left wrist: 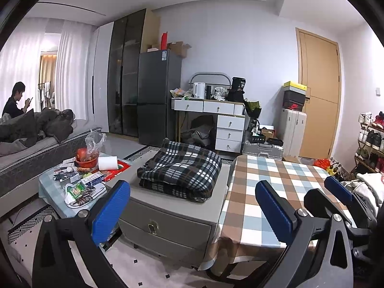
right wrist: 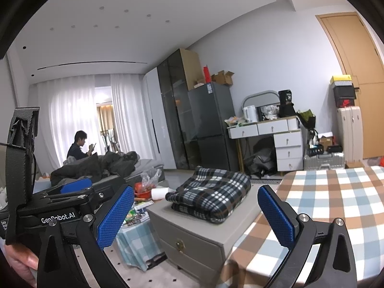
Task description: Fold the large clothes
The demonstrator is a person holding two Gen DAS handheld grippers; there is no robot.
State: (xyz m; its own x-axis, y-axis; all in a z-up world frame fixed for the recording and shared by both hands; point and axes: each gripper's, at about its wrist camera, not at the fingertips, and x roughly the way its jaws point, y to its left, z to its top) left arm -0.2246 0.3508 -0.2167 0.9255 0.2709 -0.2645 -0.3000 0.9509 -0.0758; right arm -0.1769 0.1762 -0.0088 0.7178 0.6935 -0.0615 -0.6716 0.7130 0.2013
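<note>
Grey cabinet carries a folded plaid garment, possibly fleece; both tongs gape wide, empty.

A lived-in studio flat: bed, fridge, shoe rack, cluttered dressing desk.

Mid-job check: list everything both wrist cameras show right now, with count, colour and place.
plaid fleece garment: 1, black-white-brown, folded on grey drawer cabinet
checked tablecloth table: 1, brown-blue-white, right of cabinet
cluttered low table: 1, packets and red bowl, left
dark fridge: 1, back wall
white drawer desk: 1, holds white kettle
seated person: 1, far left
left gripper: blue pads, open
right gripper: blue pads, open
</note>
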